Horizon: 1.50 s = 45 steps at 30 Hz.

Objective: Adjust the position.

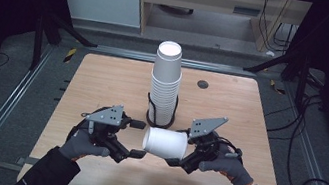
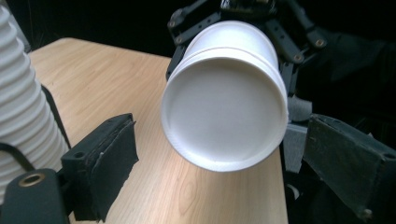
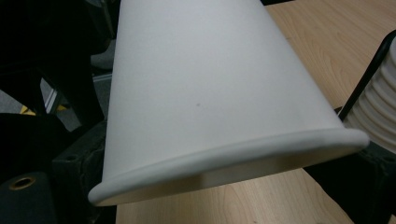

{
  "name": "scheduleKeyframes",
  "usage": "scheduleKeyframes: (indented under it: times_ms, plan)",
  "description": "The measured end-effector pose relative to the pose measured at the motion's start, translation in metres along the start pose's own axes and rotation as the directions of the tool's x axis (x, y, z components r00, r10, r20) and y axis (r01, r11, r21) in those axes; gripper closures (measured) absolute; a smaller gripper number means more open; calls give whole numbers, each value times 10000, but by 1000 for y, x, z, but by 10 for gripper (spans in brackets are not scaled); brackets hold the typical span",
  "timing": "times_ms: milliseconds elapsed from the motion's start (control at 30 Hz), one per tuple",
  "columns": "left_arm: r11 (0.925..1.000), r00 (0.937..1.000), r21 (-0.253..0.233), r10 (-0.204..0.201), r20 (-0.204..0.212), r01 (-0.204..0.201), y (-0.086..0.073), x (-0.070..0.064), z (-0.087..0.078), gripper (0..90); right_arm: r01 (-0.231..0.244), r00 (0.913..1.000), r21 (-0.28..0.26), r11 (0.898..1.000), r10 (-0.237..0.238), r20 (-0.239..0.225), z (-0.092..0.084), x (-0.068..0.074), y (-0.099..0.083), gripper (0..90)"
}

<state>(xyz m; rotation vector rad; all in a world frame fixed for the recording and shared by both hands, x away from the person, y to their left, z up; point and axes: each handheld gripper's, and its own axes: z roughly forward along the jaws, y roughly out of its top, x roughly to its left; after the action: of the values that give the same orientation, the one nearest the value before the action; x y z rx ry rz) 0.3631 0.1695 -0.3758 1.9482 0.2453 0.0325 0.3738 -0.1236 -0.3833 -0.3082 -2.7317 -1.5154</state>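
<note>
A single white paper cup (image 1: 165, 143) lies on its side in the air over the table's near middle. My right gripper (image 1: 177, 148) is shut on its rim end; in the right gripper view the cup's wall (image 3: 210, 93) widens toward the camera between the jaws. My left gripper (image 1: 137, 139) is open, its jaws standing either side of the cup's base end. In the left gripper view the recessed base (image 2: 224, 107) faces the camera, with a gap to each pad (image 2: 109, 156). Just behind stands a tall stack of cups (image 1: 165, 82) in a black wire holder (image 1: 159, 121).
The wooden table (image 1: 103, 82) has a dark round grommet (image 1: 203, 84) at the back right. The stack's ribbed side (image 2: 18, 107) is close on the left gripper's left and also near the right gripper (image 3: 380, 107). Metal rails and cables (image 1: 305, 146) flank the table.
</note>
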Motion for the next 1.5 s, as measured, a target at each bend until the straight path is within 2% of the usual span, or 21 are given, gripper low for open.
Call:
scheduleKeyframes:
  times_ms: [200, 433, 600, 767, 1100, 1200, 1333, 1500]
  plan:
    - [9991, 9999, 417, 105, 22, -106, -3, 0, 5, 79, 171, 9998, 411, 9990, -172, 33, 4, 0, -1, 87]
    - [9978, 9997, 632, 171, 145, -180, -3, -2, 9, 75, 310, 9994, 826, 9961, -321, 116, 10, 1, -2, 87]
    - [9927, 9993, 1171, 245, 282, -276, -5, -4, 15, 76, 492, 9988, 1108, 9926, -495, 2, 15, 3, 0, 88]
    - [9886, 9990, 1456, 342, 294, -381, -5, -5, 20, 75, 619, 9981, 1431, 9878, -616, -68, 20, 4, 0, 89]
    - [9780, 9990, 2038, 430, 97, -441, -8, -4, 27, 81, 732, 9973, 1855, 9799, -729, -87, 30, 5, 1, 89]
    - [9724, 9986, 2274, 512, 89, -519, -9, -4, 30, 86, 784, 9969, 1937, 9779, -777, -114, 33, 6, 3, 89]
    - [9680, 9987, 2457, 497, 98, -506, -9, -4, 33, 90, 836, 9965, 1993, 9764, -838, -77, 35, 6, 4, 88]
    - [9684, 9991, 2457, 416, 112, -431, -10, -4, 34, 103, 887, 9960, 2018, 9754, -883, -113, 37, 7, 5, 89]
